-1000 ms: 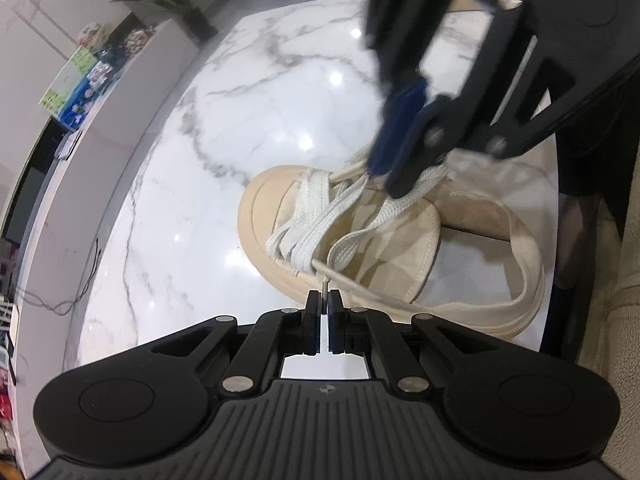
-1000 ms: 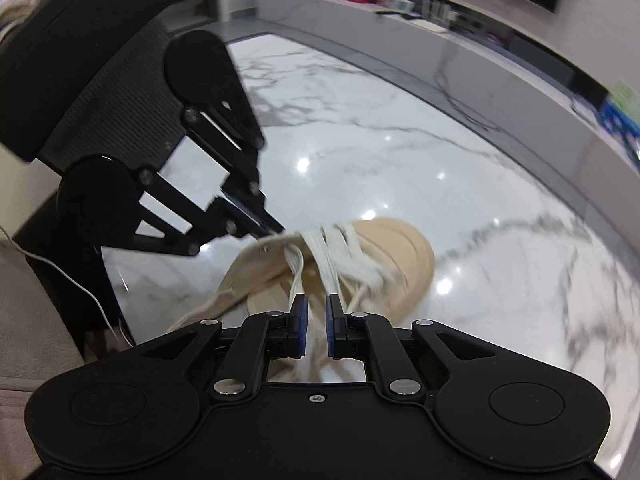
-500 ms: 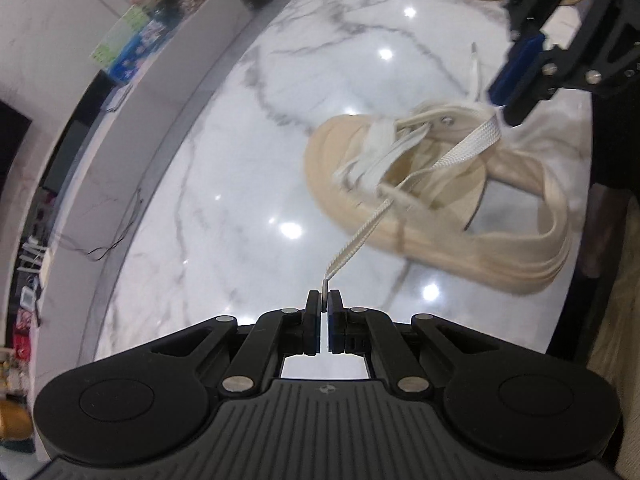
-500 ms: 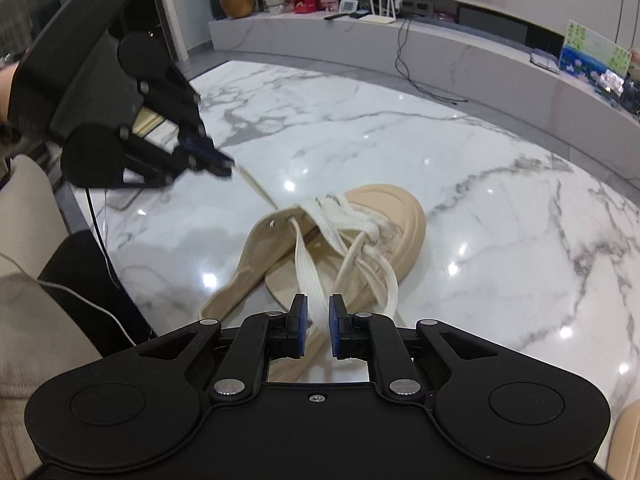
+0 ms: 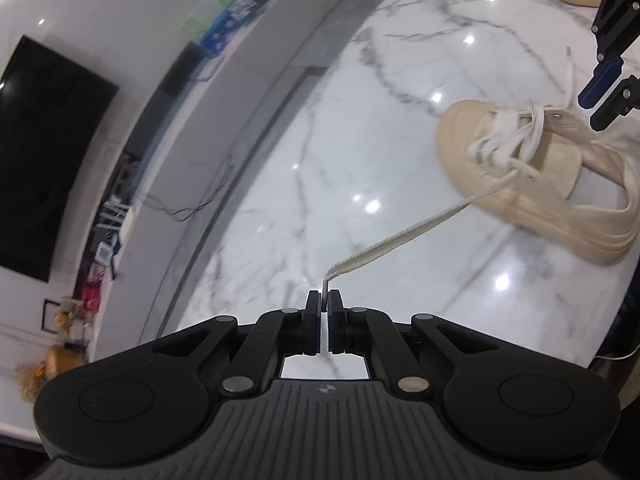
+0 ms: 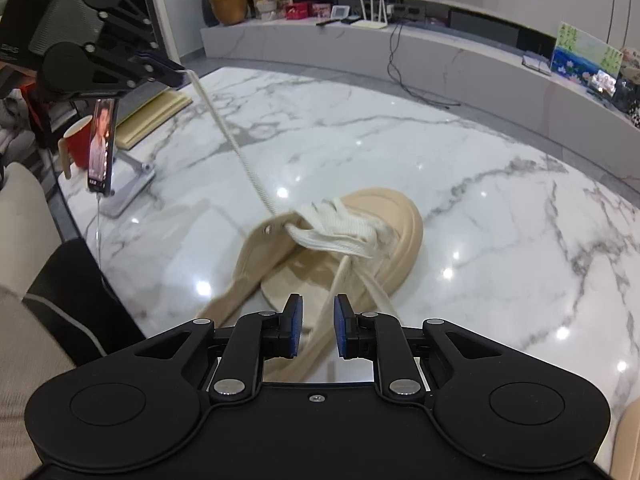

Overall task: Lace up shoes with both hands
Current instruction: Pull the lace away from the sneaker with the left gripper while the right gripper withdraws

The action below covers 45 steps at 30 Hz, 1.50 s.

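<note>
The beige shoe (image 6: pixel 340 248) lies on the marble table (image 6: pixel 460 168). The left hand-held gripper (image 5: pixel 324 300) – pulled farther back than before – pinches the lace (image 5: pixel 404 236) taut. The right hand-held gripper (image 6: pixel 317 312) has just been opening; a loose lace end passes, seemingly untouched, between its jaws.

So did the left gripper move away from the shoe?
Yes. The left gripper, shut on the lace, has pulled up and away from the shoe on the marble table; the lace now stretches long and taut.
</note>
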### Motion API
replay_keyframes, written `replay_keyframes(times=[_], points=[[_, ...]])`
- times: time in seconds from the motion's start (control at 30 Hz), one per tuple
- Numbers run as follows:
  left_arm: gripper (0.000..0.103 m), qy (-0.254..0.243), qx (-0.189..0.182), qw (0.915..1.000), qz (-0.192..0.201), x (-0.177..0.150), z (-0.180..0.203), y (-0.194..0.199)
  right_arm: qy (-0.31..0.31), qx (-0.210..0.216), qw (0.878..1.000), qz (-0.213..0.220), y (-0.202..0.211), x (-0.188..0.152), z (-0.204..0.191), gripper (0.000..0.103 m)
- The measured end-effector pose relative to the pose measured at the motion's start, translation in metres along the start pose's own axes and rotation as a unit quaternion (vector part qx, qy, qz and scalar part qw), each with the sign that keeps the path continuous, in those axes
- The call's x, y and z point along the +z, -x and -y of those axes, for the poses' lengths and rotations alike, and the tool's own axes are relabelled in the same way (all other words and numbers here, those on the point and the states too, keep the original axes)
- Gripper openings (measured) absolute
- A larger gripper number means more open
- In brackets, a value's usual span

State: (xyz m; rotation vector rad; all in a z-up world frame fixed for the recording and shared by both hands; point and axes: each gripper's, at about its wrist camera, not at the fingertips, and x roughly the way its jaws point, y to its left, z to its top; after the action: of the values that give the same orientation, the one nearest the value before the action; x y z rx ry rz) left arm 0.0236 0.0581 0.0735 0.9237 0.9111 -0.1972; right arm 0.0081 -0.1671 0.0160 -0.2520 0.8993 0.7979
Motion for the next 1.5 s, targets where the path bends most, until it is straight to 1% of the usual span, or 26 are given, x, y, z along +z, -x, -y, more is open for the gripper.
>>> replay_keyframes(times=[0.03, 0.07, 0.17, 0.27, 0.4, 0.43, 0.6, 0.73, 0.8, 0.9, 1.0, 1.17, 1.23, 1.33, 1.5], points=[[0.002, 0.003, 0.005, 1.0000, -0.003, -0.001, -0.003, 0.002, -0.002, -0.007, 1.000, -0.001, -0.003, 0.002, 0.001, 0.014], [0.002, 0.005, 0.008, 0.9999, -0.005, -0.002, -0.005, 0.002, -0.004, -0.015, 1.000, -0.003, -0.005, 0.003, 0.002, 0.007], [0.002, 0.018, 0.022, 0.9996, -0.010, -0.005, -0.013, 0.007, -0.017, -0.002, 1.000, -0.004, -0.004, 0.003, 0.005, 0.002], [0.002, 0.026, 0.032, 0.9991, -0.010, -0.006, -0.020, 0.010, -0.010, -0.004, 1.000, -0.004, -0.001, 0.001, 0.004, 0.002], [0.002, 0.016, 0.029, 0.9994, 0.000, 0.000, -0.012, 0.013, -0.006, -0.003, 1.000, -0.003, 0.003, -0.001, 0.004, 0.003], [0.002, 0.014, 0.023, 0.9996, 0.007, 0.002, -0.008, 0.014, -0.005, -0.003, 1.000, -0.002, 0.003, -0.001, 0.004, 0.003], [0.002, 0.007, -0.029, 0.9984, 0.048, 0.011, 0.015, 0.021, 0.000, -0.004, 1.000, 0.002, 0.005, 0.001, 0.001, 0.006], [0.002, 0.001, -0.078, 0.9946, 0.068, 0.019, 0.038, 0.022, -0.001, -0.008, 1.000, 0.001, 0.004, 0.002, -0.002, 0.007], [0.002, 0.003, -0.099, 0.9926, 0.071, 0.022, 0.049, 0.017, -0.004, -0.006, 1.000, 0.001, 0.003, 0.002, -0.003, 0.007], [0.002, 0.011, -0.131, 0.9892, 0.065, 0.023, 0.069, 0.001, -0.007, -0.001, 1.000, 0.003, 0.003, 0.001, -0.006, 0.007], [0.002, 0.020, -0.150, 0.9872, 0.050, 0.021, 0.085, -0.015, -0.005, -0.001, 1.000, 0.003, 0.004, 0.001, -0.009, 0.007], [0.002, 0.028, -0.170, 0.9850, 0.017, 0.009, 0.106, -0.042, -0.006, 0.003, 1.000, -0.003, 0.002, -0.002, -0.011, 0.007], [0.002, 0.035, -0.184, 0.9823, 0.009, 0.002, 0.110, -0.050, -0.007, 0.004, 1.000, -0.005, 0.001, -0.003, -0.012, 0.007], [0.002, 0.040, -0.191, 0.9807, -0.006, -0.007, 0.115, -0.059, -0.010, 0.008, 1.000, -0.008, 0.000, -0.004, -0.012, 0.007], [0.003, 0.043, -0.204, 0.9780, -0.011, -0.015, 0.119, -0.066, -0.007, 0.015, 1.000, -0.007, -0.002, -0.003, -0.016, 0.007]])
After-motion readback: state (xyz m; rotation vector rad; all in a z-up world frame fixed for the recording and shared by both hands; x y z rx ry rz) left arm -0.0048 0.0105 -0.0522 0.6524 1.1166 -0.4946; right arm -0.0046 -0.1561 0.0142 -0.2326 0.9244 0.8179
